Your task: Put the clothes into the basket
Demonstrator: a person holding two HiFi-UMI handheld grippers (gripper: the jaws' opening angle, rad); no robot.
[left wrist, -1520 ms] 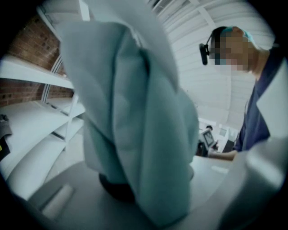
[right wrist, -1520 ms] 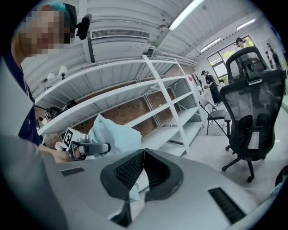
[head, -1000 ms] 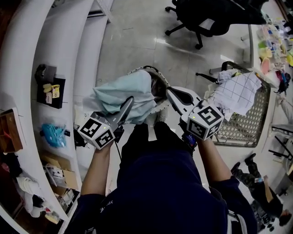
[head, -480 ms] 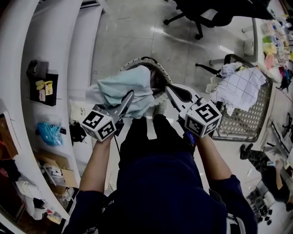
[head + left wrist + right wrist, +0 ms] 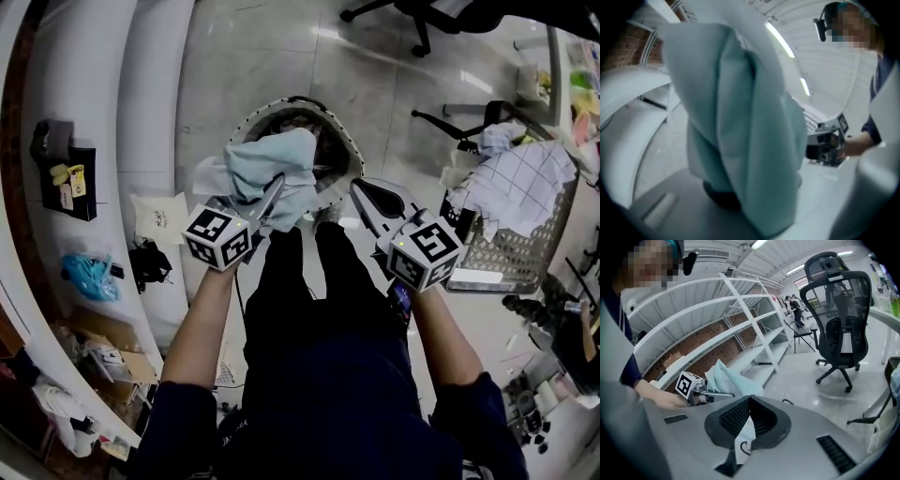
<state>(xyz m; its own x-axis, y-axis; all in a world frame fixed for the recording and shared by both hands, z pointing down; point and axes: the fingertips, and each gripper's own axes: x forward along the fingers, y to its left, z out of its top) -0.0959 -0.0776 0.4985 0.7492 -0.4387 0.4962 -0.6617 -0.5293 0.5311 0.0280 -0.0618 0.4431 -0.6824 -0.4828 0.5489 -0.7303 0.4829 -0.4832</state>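
The left gripper [image 5: 274,190] clamps a pale blue garment [image 5: 267,161] over the near rim of the round basket [image 5: 246,127], while the right gripper [image 5: 359,187], jaws together and empty, hovers beside it.

Tiled floor [image 5: 262,75]: round basket [image 5: 330,148], office chair [image 5: 419,23], wire basket [image 5: 520,248].

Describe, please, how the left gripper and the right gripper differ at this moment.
The left gripper is shut on a light blue garment; the right gripper is shut on nothing. The left gripper's jaws are buried in cloth; the right gripper's meet in plain sight. Both angle toward the round basket.
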